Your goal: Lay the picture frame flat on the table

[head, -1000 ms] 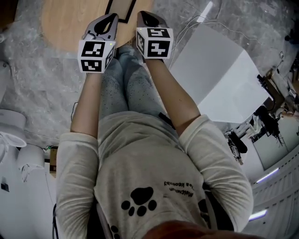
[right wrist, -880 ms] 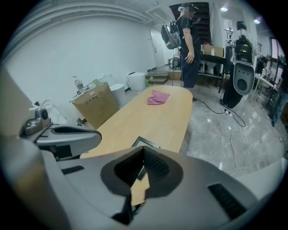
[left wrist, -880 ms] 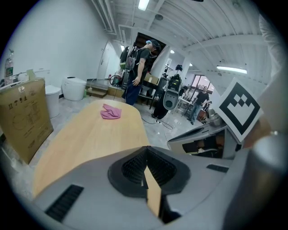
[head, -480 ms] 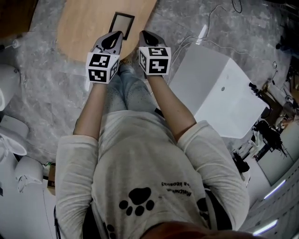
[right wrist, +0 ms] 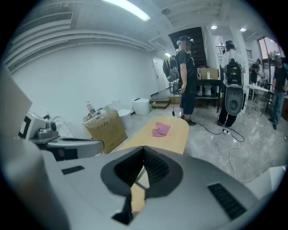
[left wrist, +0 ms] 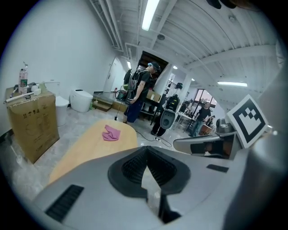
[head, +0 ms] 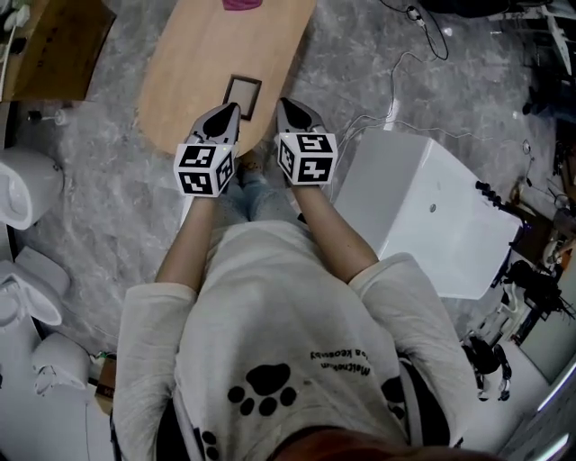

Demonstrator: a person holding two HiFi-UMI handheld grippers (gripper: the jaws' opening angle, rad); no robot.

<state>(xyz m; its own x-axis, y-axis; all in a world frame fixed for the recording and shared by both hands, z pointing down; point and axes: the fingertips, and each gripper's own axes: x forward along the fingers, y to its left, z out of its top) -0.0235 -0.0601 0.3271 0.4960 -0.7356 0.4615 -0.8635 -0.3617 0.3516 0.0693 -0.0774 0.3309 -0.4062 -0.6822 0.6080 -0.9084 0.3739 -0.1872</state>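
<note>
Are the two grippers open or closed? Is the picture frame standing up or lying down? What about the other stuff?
left gripper: jaws together, nothing held.
right gripper: jaws together, nothing held.
picture frame: on the table, untouched; cannot tell whether it is standing or flat.
pink cloth: crumpled, at the table's far end.
cardboard box: upright on the floor, things on top.
ceiling light: on.

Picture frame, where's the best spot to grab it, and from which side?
Probably one long side of the frame, on its thin dark border, coming from the near end of the table, where it sits. The border is narrow enough to pinch; whether it leans or lies flat isn't clear from above.
</note>
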